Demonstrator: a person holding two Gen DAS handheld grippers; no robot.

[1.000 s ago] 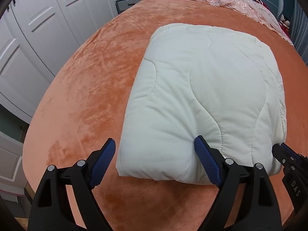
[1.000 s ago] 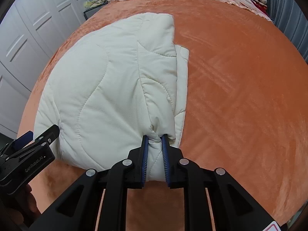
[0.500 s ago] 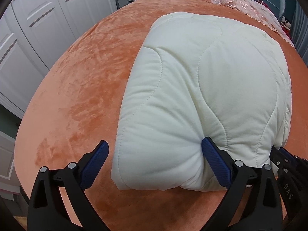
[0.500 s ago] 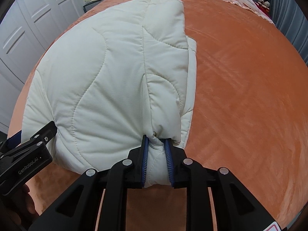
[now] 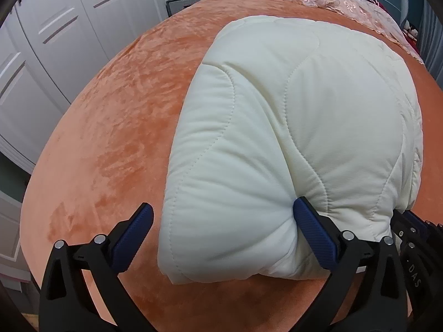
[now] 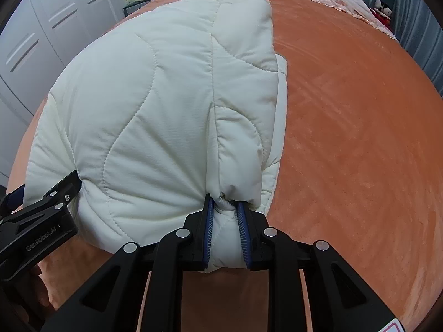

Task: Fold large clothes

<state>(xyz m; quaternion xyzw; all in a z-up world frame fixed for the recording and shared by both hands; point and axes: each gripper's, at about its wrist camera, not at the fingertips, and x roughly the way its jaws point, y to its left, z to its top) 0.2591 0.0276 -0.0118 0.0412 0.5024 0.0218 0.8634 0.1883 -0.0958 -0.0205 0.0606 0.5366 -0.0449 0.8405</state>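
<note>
Quilted cream jacket (image 5: 299, 127) lies folded in a thick bundle on the orange bedspread (image 5: 110, 138), its near edge at both grippers. Left gripper (image 5: 221, 232) stands wide open around the near left corner: its right pad dents the fabric, its left pad is clear of it. Right gripper (image 6: 225, 221) is clenched on the bunched near right corner.

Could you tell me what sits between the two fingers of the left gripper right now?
In the left wrist view, the left gripper, open wide, straddles the near corner of the folded cream quilted garment; only its right-hand pad touches the fabric.
</note>
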